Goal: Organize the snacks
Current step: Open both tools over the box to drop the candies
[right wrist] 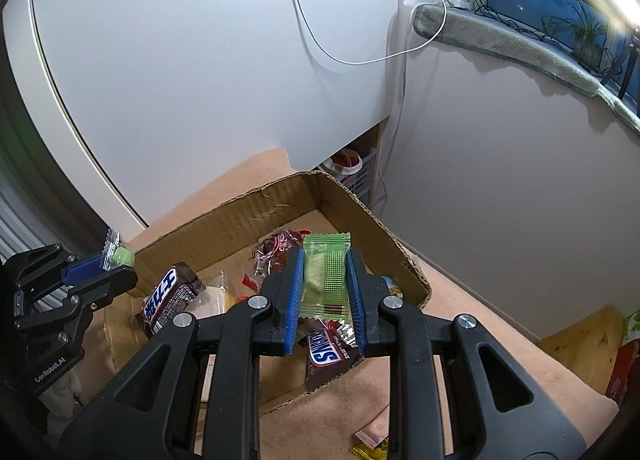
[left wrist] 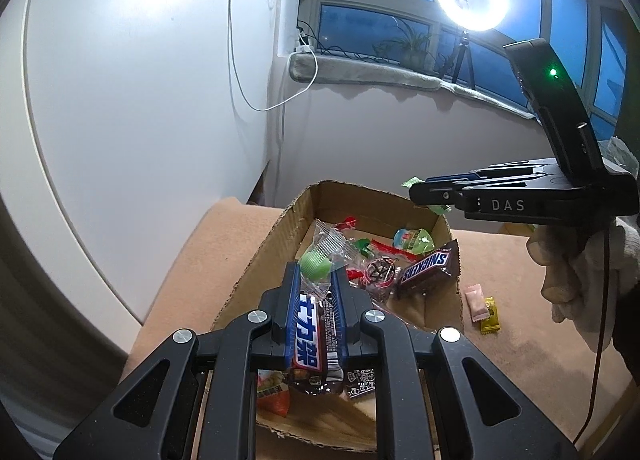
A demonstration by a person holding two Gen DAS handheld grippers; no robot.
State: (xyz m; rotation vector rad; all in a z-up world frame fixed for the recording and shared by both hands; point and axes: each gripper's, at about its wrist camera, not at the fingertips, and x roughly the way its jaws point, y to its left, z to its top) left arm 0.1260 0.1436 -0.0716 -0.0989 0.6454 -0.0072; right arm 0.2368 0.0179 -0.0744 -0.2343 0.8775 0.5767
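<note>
The cardboard box (right wrist: 360,216) on the peach cloth (right wrist: 460,300) is the reference. At its left wall, the left gripper (right wrist: 114,264) is clenched on a clear wrapper with a green candy (right wrist: 120,256), held above the box. Inside, beneath that gripper, a brown chocolate bar (right wrist: 166,296) lies flat. Over the box centre, the right gripper (right wrist: 325,288) is clamped on a green wafer packet (right wrist: 325,276). Below it, a Snickers bar (right wrist: 330,352) leans on the right wall. Outside the right wall, a pink sachet (left wrist: 475,302) and a yellow candy (left wrist: 490,316) lie on the cloth
</note>
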